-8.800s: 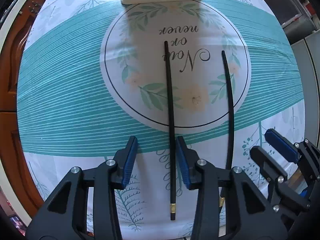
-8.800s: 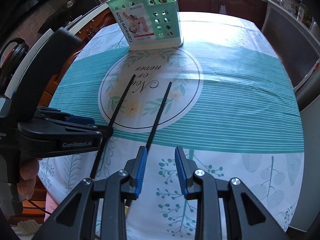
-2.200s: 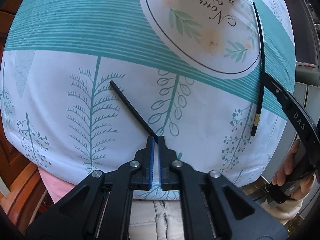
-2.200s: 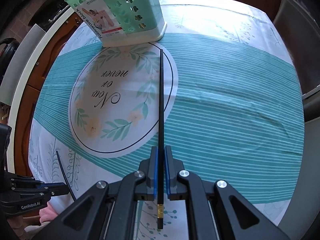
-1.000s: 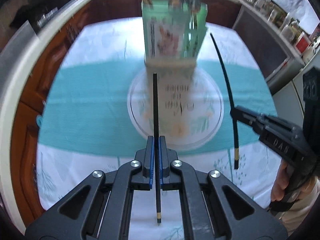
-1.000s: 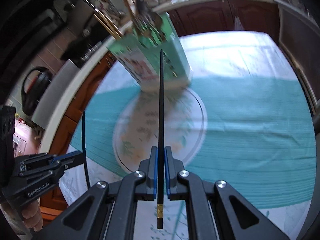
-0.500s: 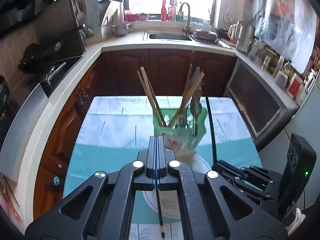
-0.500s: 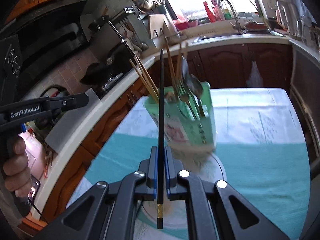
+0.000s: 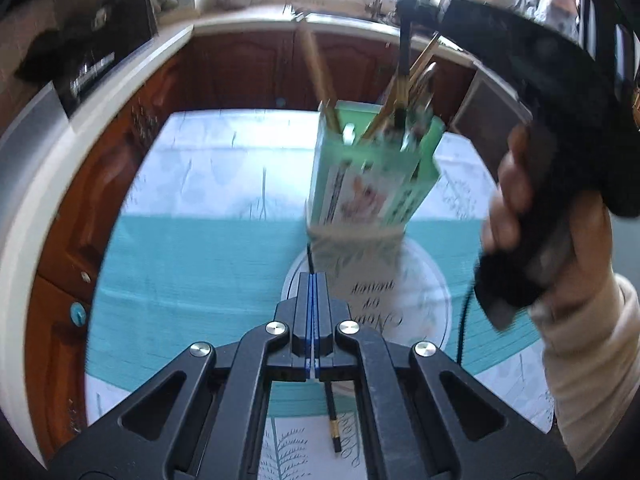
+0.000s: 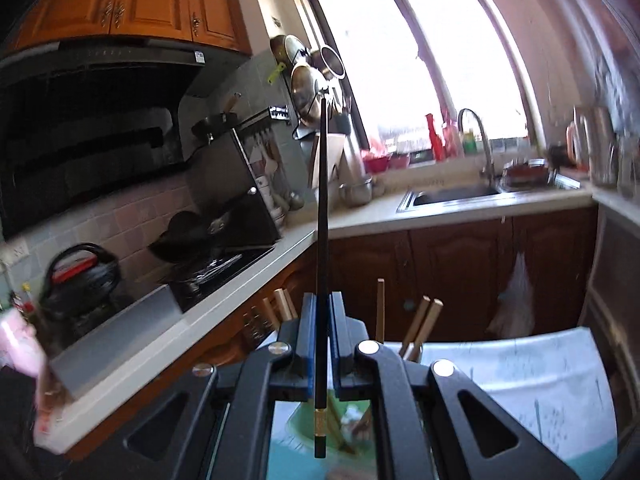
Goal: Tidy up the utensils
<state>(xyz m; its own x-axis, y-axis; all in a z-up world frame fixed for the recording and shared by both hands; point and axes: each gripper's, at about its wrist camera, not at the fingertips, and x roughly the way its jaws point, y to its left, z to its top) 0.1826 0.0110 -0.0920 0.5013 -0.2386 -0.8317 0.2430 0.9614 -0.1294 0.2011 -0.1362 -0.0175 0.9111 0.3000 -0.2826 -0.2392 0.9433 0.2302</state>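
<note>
Each claw, left and right, clamps a black chopstick above the holder

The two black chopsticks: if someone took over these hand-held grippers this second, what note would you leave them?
Left gripper: shut on a black chopstick, short of the green holder.
Right gripper: shut on the other black chopstick, upright, gold end down over the holder.
Done: both chopsticks are off the tablecloth.
Left: drop each into the holder beside the wooden chopsticks.
</note>
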